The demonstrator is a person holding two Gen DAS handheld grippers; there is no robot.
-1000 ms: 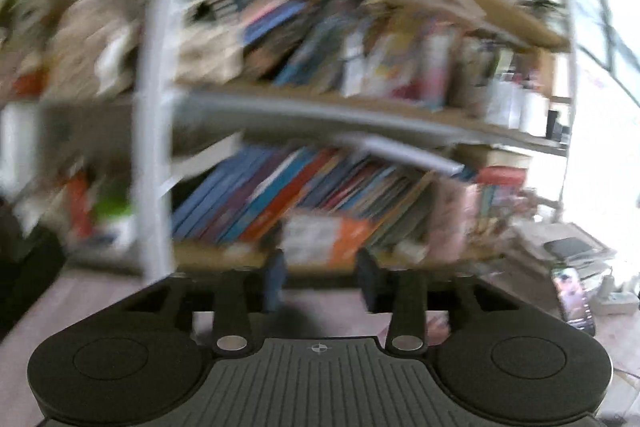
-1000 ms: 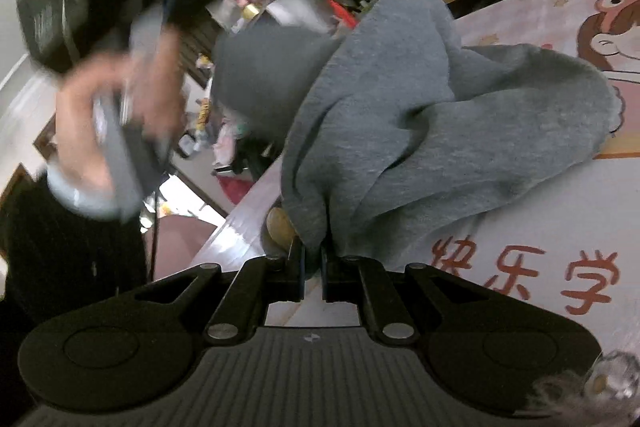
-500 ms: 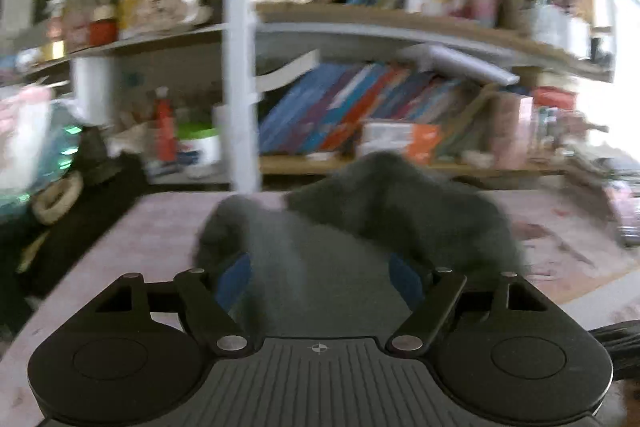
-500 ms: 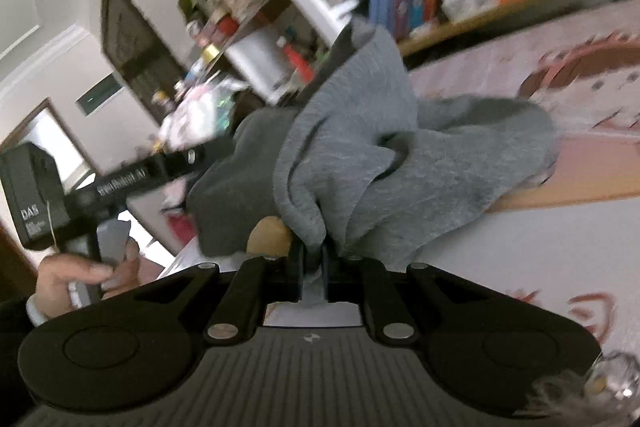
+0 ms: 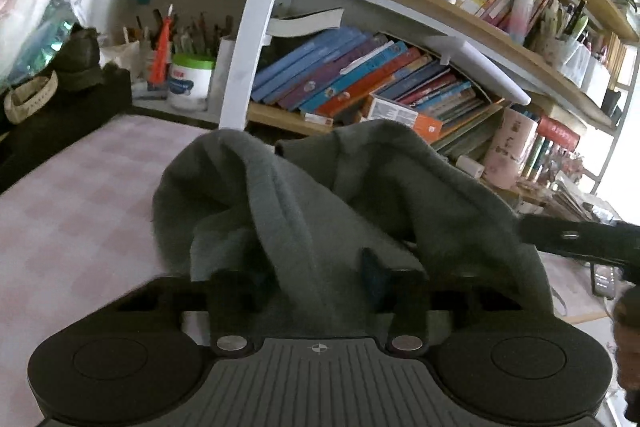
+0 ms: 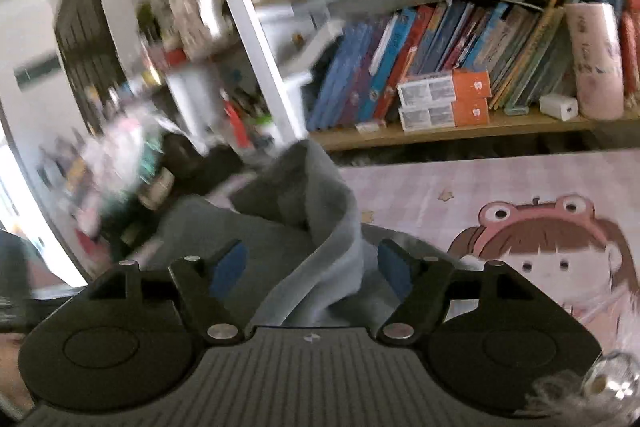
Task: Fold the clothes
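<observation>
A grey sweater (image 5: 320,195) lies bunched on the pink checked mat (image 5: 72,211). In the left wrist view my left gripper (image 5: 304,275) is open and low over it, with a raised fold running between its fingers. Its blue right pad (image 5: 372,271) shows, while the left pad is in shadow. In the right wrist view the sweater (image 6: 288,235) has a thick hem fold standing up between the blue pads (image 6: 230,267) of my right gripper (image 6: 310,267), which is wide open and not pinching it. The right gripper's black body (image 5: 580,239) enters the left wrist view at the right edge.
A bookshelf (image 5: 400,83) full of leaning books stands right behind the table, with a white post (image 5: 256,27) at its corner. A jar of pens (image 5: 188,83), orange boxes (image 6: 444,99) and a pink cup (image 6: 596,63) sit on it. A cartoon girl print (image 6: 540,247) covers the mat.
My right gripper opened and let go of the sweater, which dropped onto the mat. My left gripper swung down from the shelves onto the sweater, and its fingers have drawn closer together.
</observation>
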